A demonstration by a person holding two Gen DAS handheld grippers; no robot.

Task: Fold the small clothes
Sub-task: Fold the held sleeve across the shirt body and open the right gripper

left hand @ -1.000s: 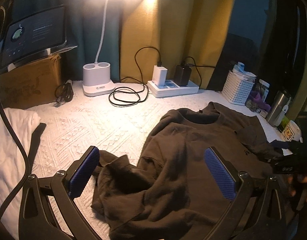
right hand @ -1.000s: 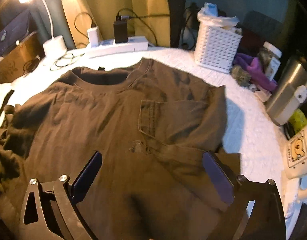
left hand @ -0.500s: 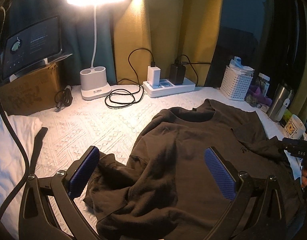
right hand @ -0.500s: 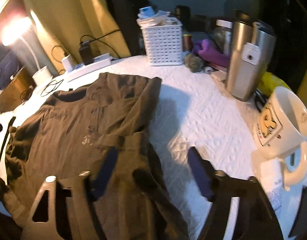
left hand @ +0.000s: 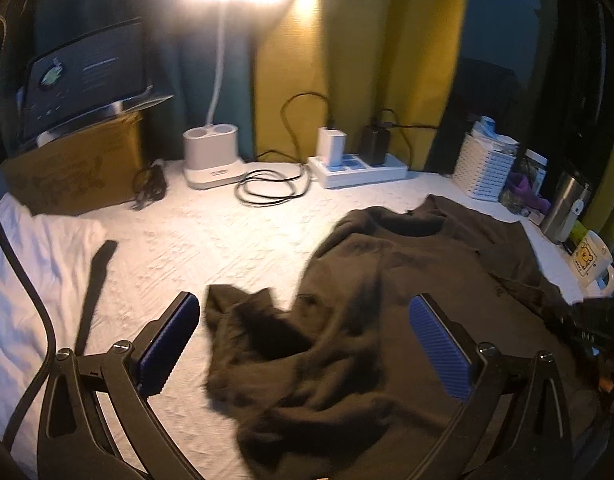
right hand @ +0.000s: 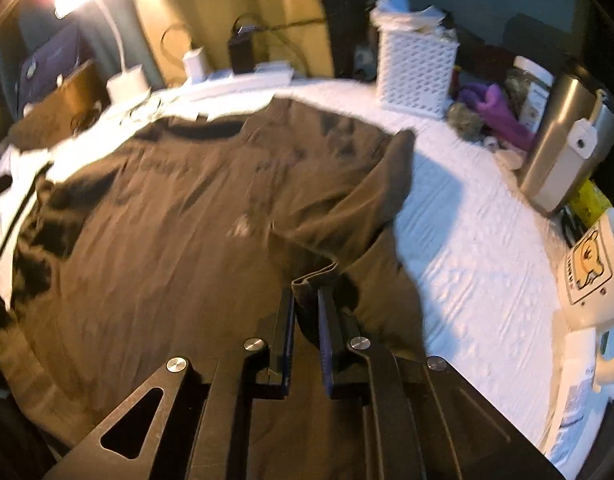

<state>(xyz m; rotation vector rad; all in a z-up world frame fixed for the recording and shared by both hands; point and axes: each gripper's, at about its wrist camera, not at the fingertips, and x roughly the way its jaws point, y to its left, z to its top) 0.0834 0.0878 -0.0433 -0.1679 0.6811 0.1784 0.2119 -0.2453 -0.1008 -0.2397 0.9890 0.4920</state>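
Right now my biggest landmark is the worktop (left hand: pixel 235 240), covered in a white textured cloth, with yellow and teal curtains behind it. Spread across its right half lies the dark brown T-shirt (right hand: pixel 155 216), neck hole toward the curtains, front pocket showing, its left side bunched into a rumpled heap in my left view. A white garment (left hand: pixel 35 264) lies at the left edge, beside a cardboard box (left hand: pixel 75 172) with a screen on top.

Along the back I see a white desk lamp (left hand: pixel 211 156) glaring overhead, a coiled black cable, and a white power strip (left hand: pixel 359 170) with two chargers plugged in. To the right stand a white lattice basket (right hand: pixel 417 68), a steel tumbler (right hand: pixel 563 152), some purple cloth, and a cream mug (right hand: pixel 587 268) with a yellow cartoon print near the worktop's edge.

My right gripper (right hand: pixel 306 300) has just been closing its fingers, and they now stand nearly together with a fold of the T-shirt's right sleeve edge pinched between the pads; the fabric rises from the worktop up into them.

My left gripper (left hand: pixel 305 344) hovers over the shirt's rumpled left side, its blue-padded fingers (left hand: pixel 171 340) spread wide and holding nothing; the crumpled cloth lies below and between them, though I cannot tell whether they touch it.
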